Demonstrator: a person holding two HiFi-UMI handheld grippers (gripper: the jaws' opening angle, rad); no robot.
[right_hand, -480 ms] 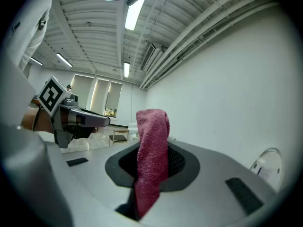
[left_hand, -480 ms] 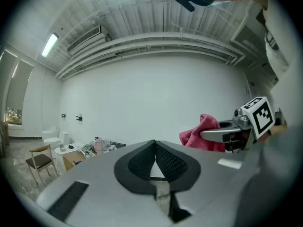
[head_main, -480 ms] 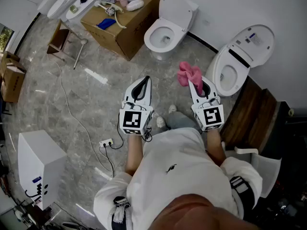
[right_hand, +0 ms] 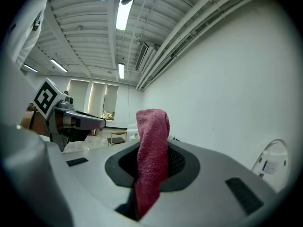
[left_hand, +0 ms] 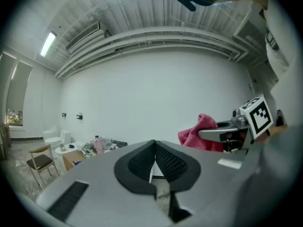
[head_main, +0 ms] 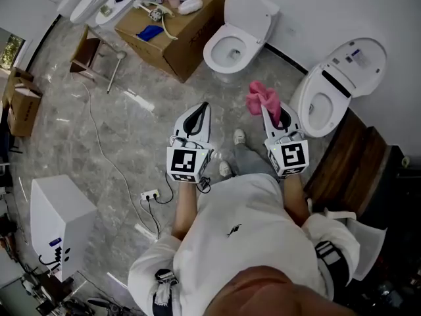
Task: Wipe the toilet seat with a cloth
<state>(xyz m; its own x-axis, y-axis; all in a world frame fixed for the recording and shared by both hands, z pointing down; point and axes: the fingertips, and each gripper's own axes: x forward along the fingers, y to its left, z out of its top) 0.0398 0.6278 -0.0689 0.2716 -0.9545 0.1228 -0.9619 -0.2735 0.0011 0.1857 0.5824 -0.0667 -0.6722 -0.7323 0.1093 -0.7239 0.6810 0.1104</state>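
**Grey marble showroom floor, pink cloth held just short of a toilet**

Grey marble floor [head_main: 118, 124] spreads below a person seen from overhead. The landmark is the nearer toilet [head_main: 304, 104], lid raised against a white wall. Just left of it, the right hand-held gripper [head_main: 270, 114] is clamped on a pink cloth [head_main: 261, 96], which stands bunched above its tips and does not touch the toilet. Further left of the toilet, the left hand-held gripper [head_main: 202, 110] is closed on nothing. Behind and left of the toilet stand a second toilet [head_main: 217, 51] and a cluttered cardboard box [head_main: 177, 41].

Since half a second ago the whole scene has slid only slightly in the head view. Both grippers keep the same pose and the cloth is still clamped. This looks like the approach, with wiping not yet begun.

At this size the seat cannot be told from the bowl rim. The person's torso hides the floor beneath, and the area right of the toilet is too dark to make out.
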